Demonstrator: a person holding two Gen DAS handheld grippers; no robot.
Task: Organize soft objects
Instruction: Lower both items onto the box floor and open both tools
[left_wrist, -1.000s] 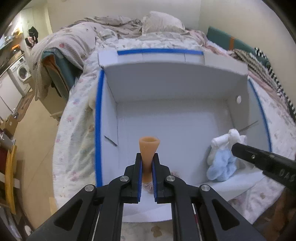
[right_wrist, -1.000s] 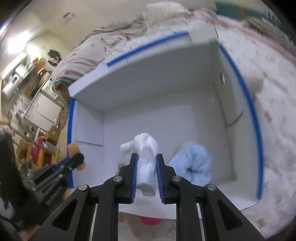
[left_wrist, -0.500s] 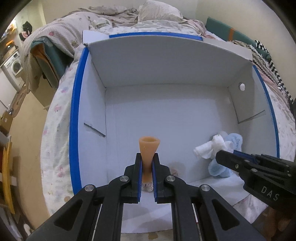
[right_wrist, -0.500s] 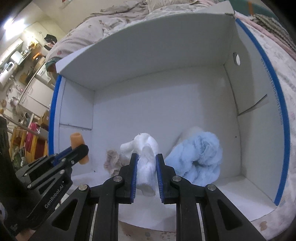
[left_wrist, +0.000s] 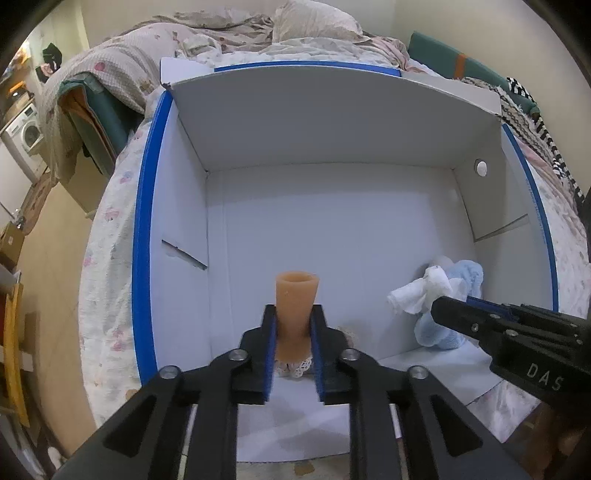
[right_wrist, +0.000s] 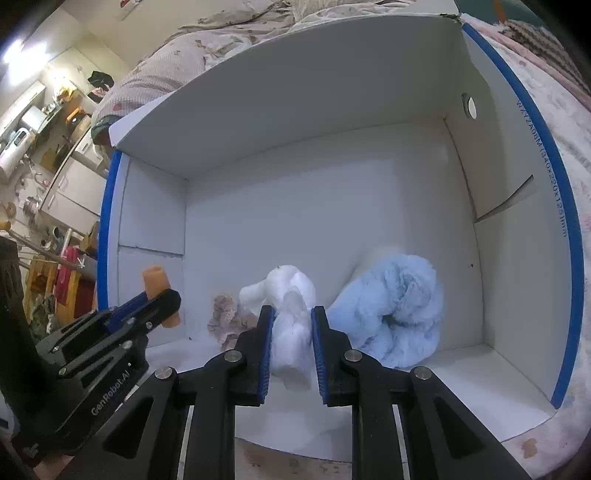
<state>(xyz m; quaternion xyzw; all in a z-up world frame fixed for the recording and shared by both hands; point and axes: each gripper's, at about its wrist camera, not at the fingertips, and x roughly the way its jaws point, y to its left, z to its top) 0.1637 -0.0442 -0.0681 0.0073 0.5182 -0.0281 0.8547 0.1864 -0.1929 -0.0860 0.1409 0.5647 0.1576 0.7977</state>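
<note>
Both grippers have come lower into the white box (right_wrist: 332, 122) since a second ago. Inside it, the left gripper (left_wrist: 293, 325) pinches a soft tan cone (left_wrist: 295, 299) at its waist; the right gripper (right_wrist: 291, 325) squeezes a white plush piece (right_wrist: 288, 295) beside the fluffy blue cloth (right_wrist: 399, 306). All look light and yielding. Readable: "GenRobot.AI", "DAS", "WXYZA08M" on the box rim.

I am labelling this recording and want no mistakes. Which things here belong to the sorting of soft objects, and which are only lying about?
Belong to the job:
- left gripper, shut on orange soft piece
- right gripper, shut on white soft toy
- blue fluffy item
- beige lacy cloth
- white box

Lying about:
- bedding
- washing machine
</note>
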